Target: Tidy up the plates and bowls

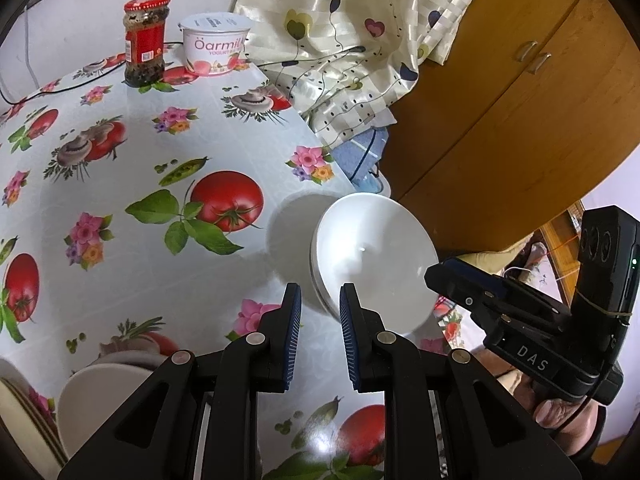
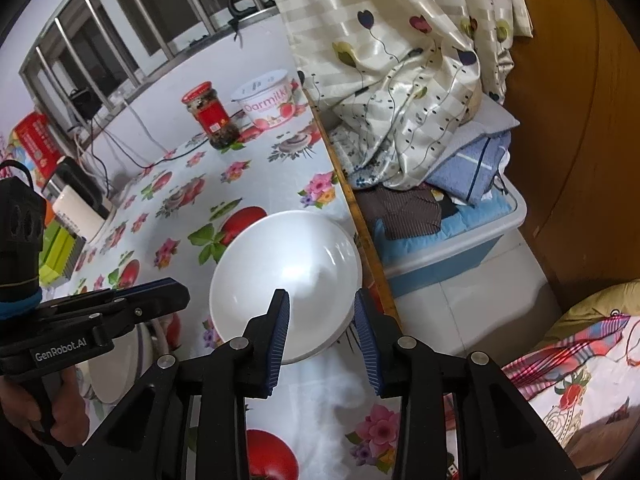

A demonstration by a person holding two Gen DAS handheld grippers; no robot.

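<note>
A stack of white bowls sits near the table's right edge, and it also shows in the right wrist view. My left gripper is open and empty, just short of the stack's near rim. My right gripper is open and empty, its fingers either side of the stack's near right rim; it shows from the side in the left wrist view. A second white bowl and stacked plates lie at the lower left.
The table wears a tomato-and-flower cloth. A red-lidded jar and a yogurt tub stand at the far edge. A curtain, a wooden cabinet and a blue storage bin lie to the right of the table.
</note>
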